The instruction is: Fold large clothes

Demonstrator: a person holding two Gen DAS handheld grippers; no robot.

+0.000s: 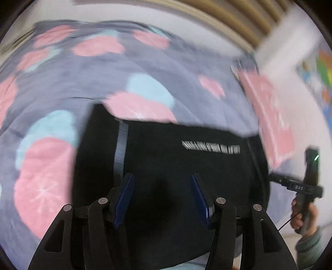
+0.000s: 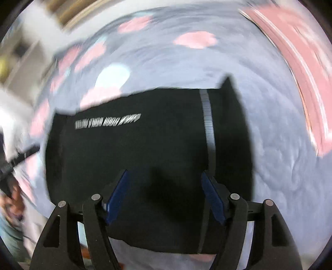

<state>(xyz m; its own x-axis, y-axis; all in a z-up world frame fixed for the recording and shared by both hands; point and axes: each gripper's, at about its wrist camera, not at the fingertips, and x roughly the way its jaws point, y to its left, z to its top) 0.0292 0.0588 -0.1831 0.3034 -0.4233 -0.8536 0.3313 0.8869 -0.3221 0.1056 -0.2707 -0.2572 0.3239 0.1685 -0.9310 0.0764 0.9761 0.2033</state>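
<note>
A black garment [image 1: 176, 162] with a grey stripe and white lettering lies folded into a rough rectangle on a bed. It also shows in the right wrist view [image 2: 145, 145]. My left gripper [image 1: 161, 178] is open and empty, hovering over the garment's near part. My right gripper [image 2: 164, 176] is open and empty above the garment's near edge. The right gripper also shows in the left wrist view [image 1: 307, 187], held in a hand at the garment's right side. Both views are motion-blurred.
The bed cover [image 1: 62, 83] is grey-blue with pink and light blue round shapes and also fills the right wrist view [image 2: 269, 124]. A pink pillow [image 1: 269, 116] lies at the right. A wooden slatted headboard [image 1: 238, 16] stands behind.
</note>
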